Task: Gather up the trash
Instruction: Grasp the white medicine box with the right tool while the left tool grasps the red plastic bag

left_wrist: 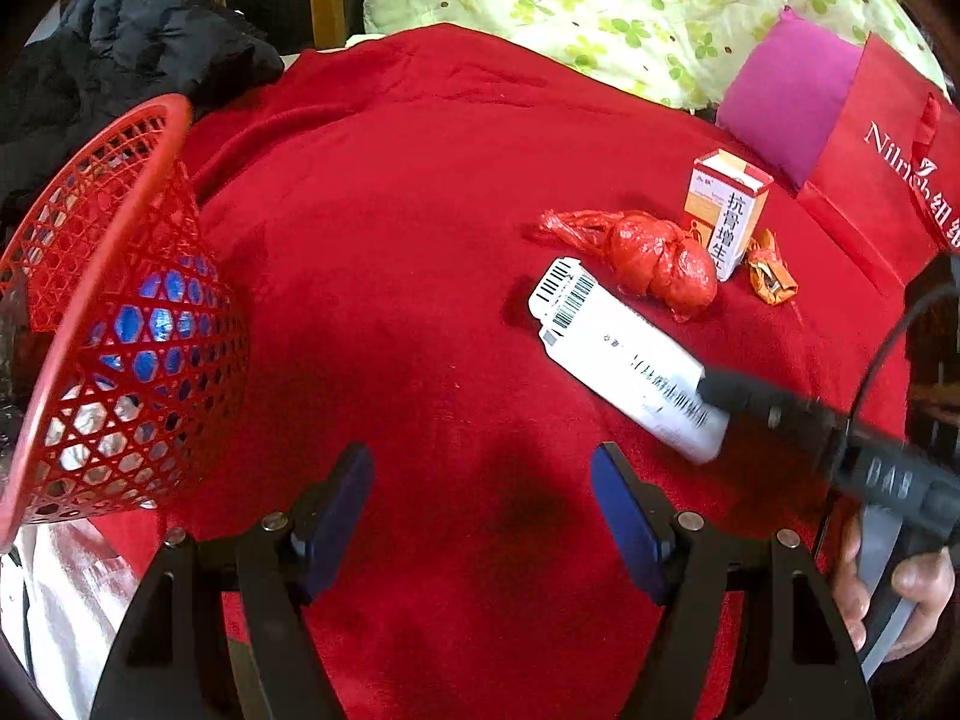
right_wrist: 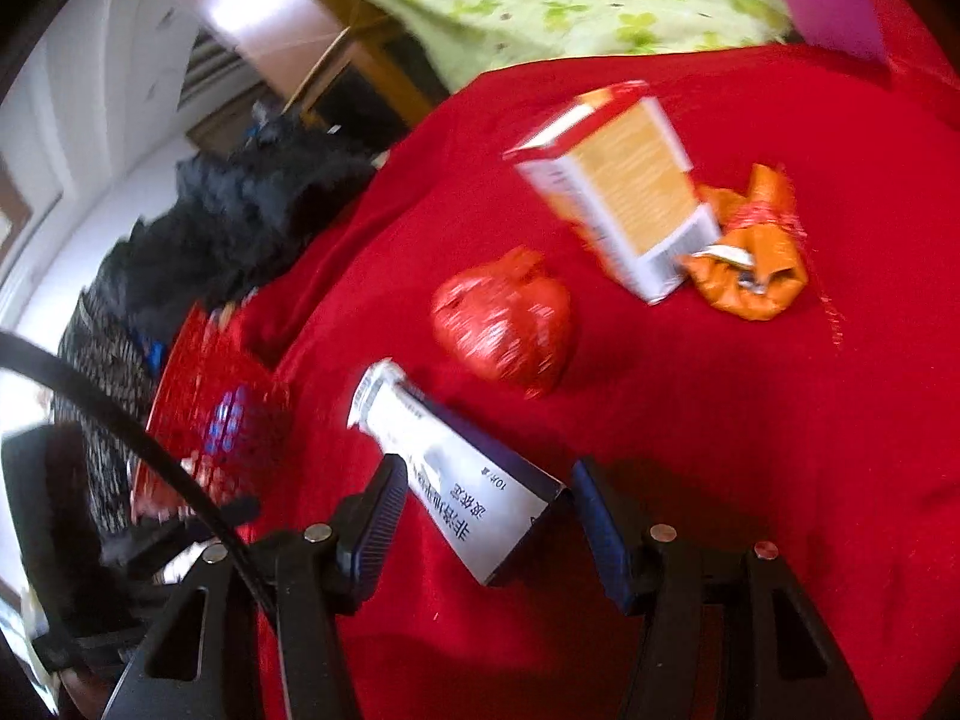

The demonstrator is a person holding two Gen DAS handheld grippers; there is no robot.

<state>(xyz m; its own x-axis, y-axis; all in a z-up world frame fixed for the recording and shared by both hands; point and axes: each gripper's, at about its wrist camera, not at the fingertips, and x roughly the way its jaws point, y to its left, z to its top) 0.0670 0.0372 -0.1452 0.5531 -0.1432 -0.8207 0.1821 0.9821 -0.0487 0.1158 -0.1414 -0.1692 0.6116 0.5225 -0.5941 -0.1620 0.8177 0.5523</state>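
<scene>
The long white carton, printed with black barcodes and characters and dark along one side, lies at lower centre of the right wrist view, its near end between the right claw's blue pads, which stand apart around it without pressing. Above it sit a knotted red plastic bag, an upright orange-and-white box and a crumpled orange wrapper on the red blanket. The left claw hangs released and empty; the red mesh basket sits at left.
</scene>
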